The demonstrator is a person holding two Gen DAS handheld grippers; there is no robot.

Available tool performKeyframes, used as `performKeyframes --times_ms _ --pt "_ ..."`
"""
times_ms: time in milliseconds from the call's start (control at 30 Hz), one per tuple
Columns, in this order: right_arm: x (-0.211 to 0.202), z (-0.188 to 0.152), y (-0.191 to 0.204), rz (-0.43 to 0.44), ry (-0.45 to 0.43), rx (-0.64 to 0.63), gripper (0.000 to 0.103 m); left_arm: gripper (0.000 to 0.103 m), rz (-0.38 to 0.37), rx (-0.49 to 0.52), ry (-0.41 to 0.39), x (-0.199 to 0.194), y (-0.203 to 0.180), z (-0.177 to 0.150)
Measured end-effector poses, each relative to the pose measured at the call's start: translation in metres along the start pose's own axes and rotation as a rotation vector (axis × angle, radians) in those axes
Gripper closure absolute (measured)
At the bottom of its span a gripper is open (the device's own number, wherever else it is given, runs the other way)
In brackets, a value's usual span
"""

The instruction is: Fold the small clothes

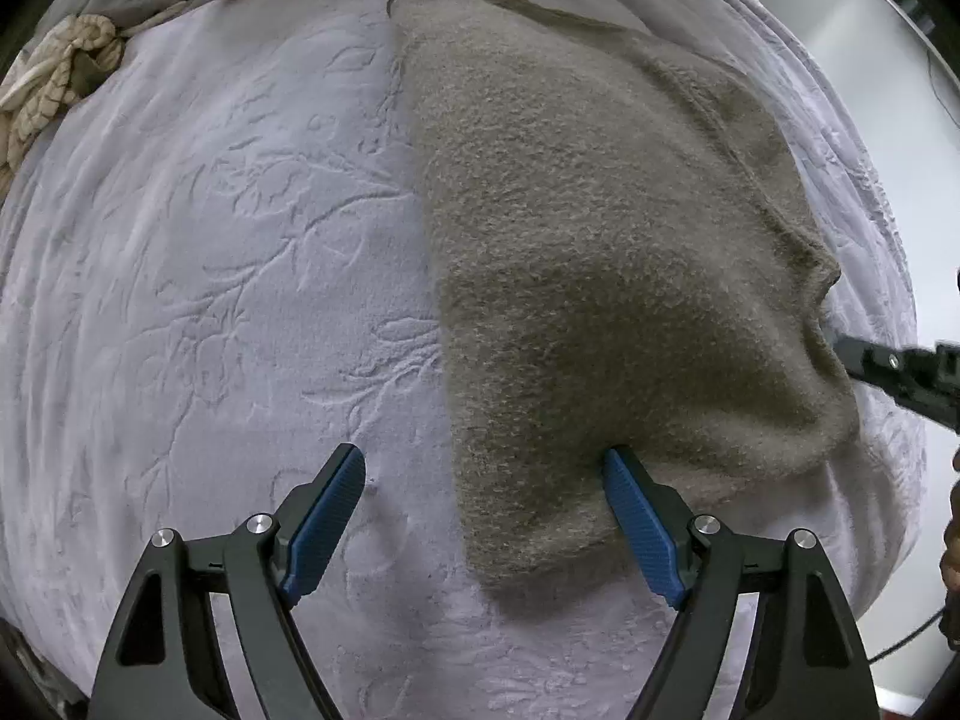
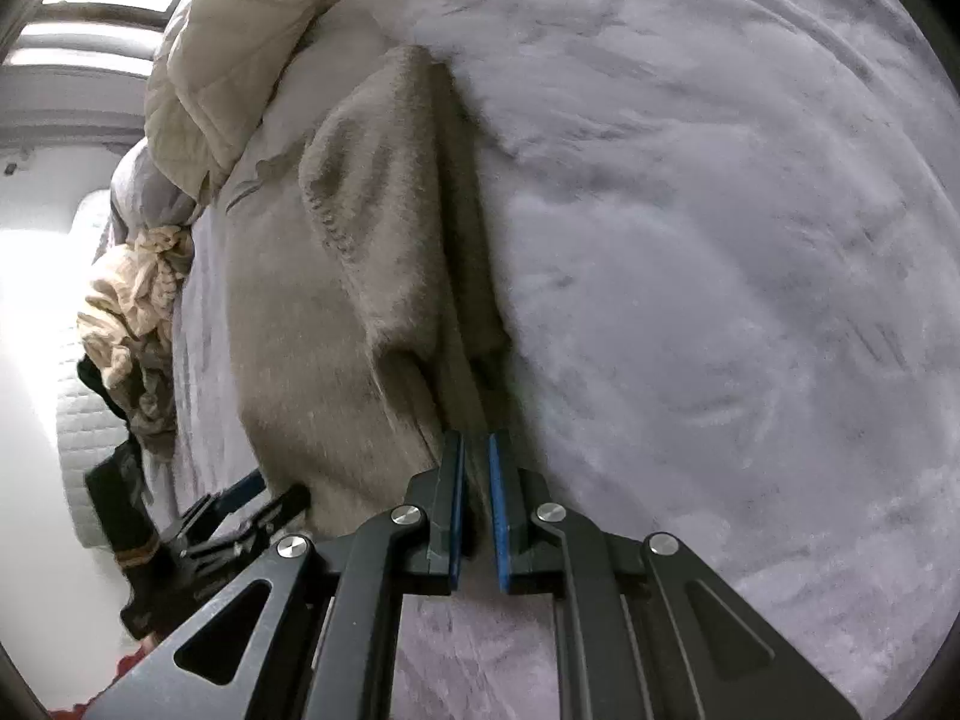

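Left claw (image 1: 483,473) is spread wide open, holding nothing. Its right-hand pad (image 1: 636,525) has its tip just at the near hem of the sweater (image 1: 600,240), the other pad sits over bare blanket (image 1: 210,270). Right claw (image 2: 475,468) is nearly closed, pinching a bunched fold of the same sweater between its blue pads, so that edge is pulled up into a ridge.

The sweater itself is a fuzzy grey-brown knit, spread flat on the pale blanket covering the bed. In the left view the right claw's black tip pokes in at the sweater's right edge.

No labels or writing I can make out anywhere.

Around the sweater: a beige quilted jacket (image 2: 240,60) piled beyond its far end, and a cream cable-knit thing (image 1: 54,90) crumpled off to the far left of it. The left claw also shows in the right view, low beside the sweater's near-left corner.
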State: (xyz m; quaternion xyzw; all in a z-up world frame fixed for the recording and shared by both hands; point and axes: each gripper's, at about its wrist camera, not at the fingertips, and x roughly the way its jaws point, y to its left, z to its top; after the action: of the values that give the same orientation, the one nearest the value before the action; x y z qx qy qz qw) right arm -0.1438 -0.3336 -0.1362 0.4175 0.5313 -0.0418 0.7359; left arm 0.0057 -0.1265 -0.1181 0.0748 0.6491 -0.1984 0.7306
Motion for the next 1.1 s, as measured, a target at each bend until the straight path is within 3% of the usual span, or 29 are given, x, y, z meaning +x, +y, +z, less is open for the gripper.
performKeyframes --times_ms 100,167,200,233,367,433,567,667,800,967,1100 --pt "-0.005 -0.006 -0.008 0.009 -0.005 0.029 0.088 0.021 0.003 0.004 0.003 0.000 0.001 0.001" --pt "-0.006 -0.009 -0.015 0.025 -0.005 0.055 0.068 0.021 0.002 0.000 0.006 0.002 0.003 0.001" --pt "-0.006 -0.010 -0.016 0.033 -0.004 0.066 0.045 0.021 0.001 -0.002 0.007 0.003 0.002 0.001" --pt "-0.006 -0.012 -0.017 0.046 -0.005 0.071 0.034 0.021 0.000 -0.003 0.009 0.004 0.002 0.001" --pt "0.001 -0.015 -0.014 0.060 0.013 0.076 0.033 0.021 0.003 0.003 0.010 0.006 0.002 0.001" --pt "0.002 -0.014 -0.014 0.064 0.011 0.074 0.023 0.021 0.002 0.005 0.012 0.007 0.000 0.001" --pt "0.001 -0.013 -0.012 0.093 0.002 0.075 0.019 0.021 -0.008 0.002 0.012 0.007 0.000 0.000" --pt "-0.003 -0.015 -0.012 0.155 -0.024 0.060 0.000 0.021 -0.020 -0.008 0.008 0.005 0.003 0.000" --pt "-0.008 -0.012 -0.008 0.199 -0.059 0.039 0.000 0.021 -0.079 -0.049 -0.010 -0.001 0.012 0.003" --pt "-0.009 0.007 0.002 0.134 -0.039 -0.028 0.000 0.021 -0.122 -0.072 -0.042 -0.007 0.021 0.012" --pt "-0.004 0.031 0.010 0.132 -0.024 -0.045 0.000 0.021 -0.144 -0.081 -0.062 -0.011 0.025 0.022"
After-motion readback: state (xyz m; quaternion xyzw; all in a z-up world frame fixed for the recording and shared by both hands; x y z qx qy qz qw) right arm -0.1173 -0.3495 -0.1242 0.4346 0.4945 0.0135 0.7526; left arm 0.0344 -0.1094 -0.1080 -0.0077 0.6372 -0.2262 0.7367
